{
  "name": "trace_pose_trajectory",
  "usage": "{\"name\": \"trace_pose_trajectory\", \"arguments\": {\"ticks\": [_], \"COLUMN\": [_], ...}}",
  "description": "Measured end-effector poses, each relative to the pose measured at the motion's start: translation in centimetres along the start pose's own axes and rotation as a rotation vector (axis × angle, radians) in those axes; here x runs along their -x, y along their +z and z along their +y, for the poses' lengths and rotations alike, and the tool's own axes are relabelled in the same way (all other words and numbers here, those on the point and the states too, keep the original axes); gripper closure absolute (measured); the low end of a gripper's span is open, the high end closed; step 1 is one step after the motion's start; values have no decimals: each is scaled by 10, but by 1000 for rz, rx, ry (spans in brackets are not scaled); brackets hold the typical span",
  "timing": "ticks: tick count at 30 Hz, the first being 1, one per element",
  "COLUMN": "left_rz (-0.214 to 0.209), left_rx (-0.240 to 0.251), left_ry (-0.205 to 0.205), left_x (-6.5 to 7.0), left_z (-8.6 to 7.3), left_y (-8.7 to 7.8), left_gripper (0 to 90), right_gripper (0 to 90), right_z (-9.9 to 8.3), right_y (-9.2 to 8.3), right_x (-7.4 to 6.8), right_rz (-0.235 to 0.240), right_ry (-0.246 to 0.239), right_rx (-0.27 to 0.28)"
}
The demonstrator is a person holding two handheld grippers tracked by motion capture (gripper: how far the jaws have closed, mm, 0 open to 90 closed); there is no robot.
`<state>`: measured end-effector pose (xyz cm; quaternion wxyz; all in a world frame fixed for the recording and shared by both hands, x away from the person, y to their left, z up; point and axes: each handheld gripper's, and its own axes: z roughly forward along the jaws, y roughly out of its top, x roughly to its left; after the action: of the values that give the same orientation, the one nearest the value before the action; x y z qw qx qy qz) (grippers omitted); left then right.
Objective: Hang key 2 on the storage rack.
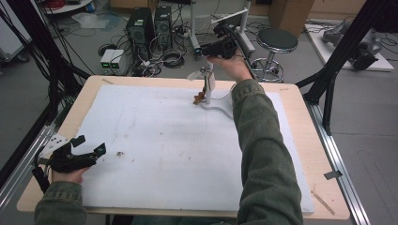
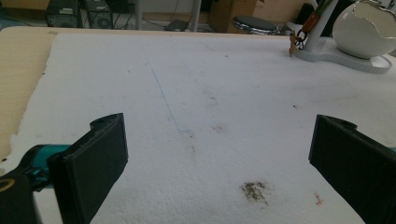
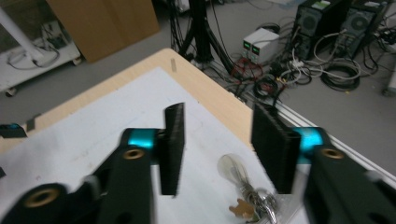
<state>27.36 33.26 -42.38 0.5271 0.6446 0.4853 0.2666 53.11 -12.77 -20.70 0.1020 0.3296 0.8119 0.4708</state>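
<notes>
A small white lamp stand (image 1: pixel 209 86) on a curved white base (image 1: pixel 221 107) rises at the far middle of the white mat (image 1: pixel 169 140). A brown tag (image 1: pixel 200 98) hangs from it. My right gripper (image 1: pixel 215 47) is held just above the stand. In the right gripper view its jaws (image 3: pixel 219 135) stand apart, with a clear glass bulb (image 3: pixel 232 169) and metal fittings below the gap, untouched by the pads. My left gripper (image 1: pixel 90 144) rests at the mat's near left, open (image 2: pixel 219 140) and with nothing between its fingers. The left gripper view has the lamp's white egg-shaped shade (image 2: pixel 366 28) far off.
A brownish stain (image 2: pixel 254 190) marks the mat ahead of the left gripper. The wooden table edge (image 1: pixel 300 140) borders the mat on the right. Beyond the table are computer towers (image 1: pixel 150 26), cables and a round stool (image 1: pixel 277 41).
</notes>
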Motion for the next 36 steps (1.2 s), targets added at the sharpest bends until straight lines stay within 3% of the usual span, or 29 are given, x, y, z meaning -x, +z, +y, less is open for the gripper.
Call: {"name": "trace_pose_trajectory", "arguments": {"ticks": [2, 3, 4, 6, 7, 9, 10, 12, 14, 20, 25, 28, 36], "left_rz": [-1, 0, 1, 1, 2, 2, 3, 2, 4, 4, 5, 5, 6], "left_rx": [-3, -2, -2, -2, -2, -3, -3, -2, -2, -8, -6, -7, -1], "left_ry": [4, 3, 2, 1, 1, 2, 2, 2, 2, 0, -2, 0, -1], "left_x": [0, 0, 0, 0, 0, 0, 0, 0, 0, 0, 0, 0, 0], "left_z": [0, 0, 0, 0, 0, 0, 0, 0, 0, 0, 0, 0, 0], "left_y": [0, 0, 0, 0, 0, 0, 0, 0, 0, 1, 0, 0, 0], "left_gripper": [50, 50, 50, 50, 50, 50, 50, 50, 50, 50, 50, 50, 50], "right_gripper": [439, 340, 340, 254, 194, 172, 101, 99, 4, 3, 3, 4, 4], "right_z": [-4, -7, -7, -9, -12, -13, -16, -17, -20, -21, -28, -30, -29], "right_y": [1, 1, 1, 1, -1, -2, -3, -5, -7, -12, -16, -18, -33], "right_x": [-3, -7, -7, -11, -14, -16, -18, -19, -22, -34, -39, -44, -54], "right_rz": [-1, 1, 1, 7, -9, -18, -29, -33, -62, -118, -126, -138, -157], "right_ry": [-5, -10, -10, 4, -5, -9, -8, -9, -24, -45, -42, -61, -50], "right_rx": [-10, -7, -7, 10, 6, 8, 5, -1, -17, -6, 16, -10, 3]}}
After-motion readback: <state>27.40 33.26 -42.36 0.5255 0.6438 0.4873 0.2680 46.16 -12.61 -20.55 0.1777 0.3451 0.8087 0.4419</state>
